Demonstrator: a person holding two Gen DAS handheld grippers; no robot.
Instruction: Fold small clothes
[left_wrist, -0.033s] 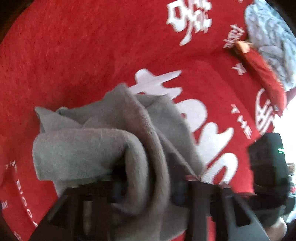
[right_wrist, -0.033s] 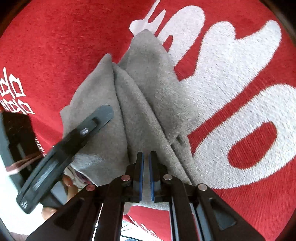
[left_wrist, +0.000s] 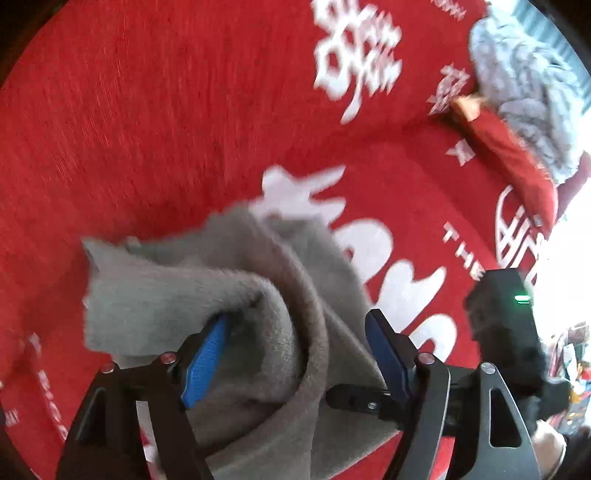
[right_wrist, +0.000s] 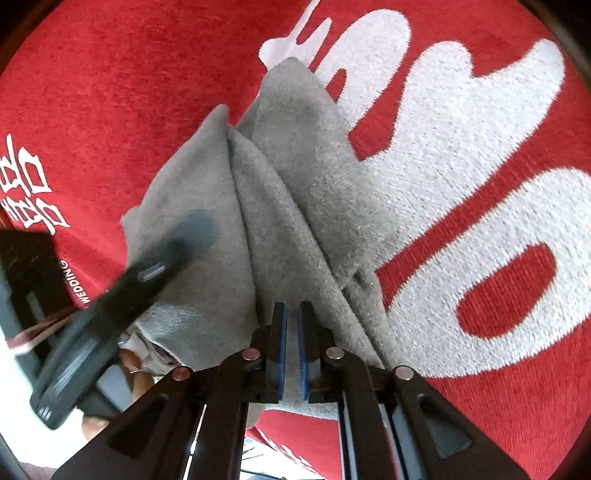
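A small grey fleecy cloth (left_wrist: 177, 295) lies bunched in folds on a red cover with white lettering (left_wrist: 147, 129). My left gripper (left_wrist: 297, 319) is opening. Its blue pads (left_wrist: 205, 363) stand apart on either side of a rolled fold and do not press on it. From the right wrist view the same cloth (right_wrist: 295, 166) runs in long creases up to my right gripper (right_wrist: 291, 308), which is shut on its near edge. One finger of the left gripper (right_wrist: 162, 262) shows blurred over the cloth's left side.
A pale blue-grey fluffy garment (left_wrist: 528, 96) and a folded dark red piece (left_wrist: 513, 162) lie at the far right of the cover. The right gripper's black body with a green light (left_wrist: 506, 332) sits close on the right. A person's fingers (right_wrist: 133, 369) show at the lower left.
The left gripper's jaws have spread apart and let go of the grey fold that they pinched. The right gripper stays shut on the cloth's edge.
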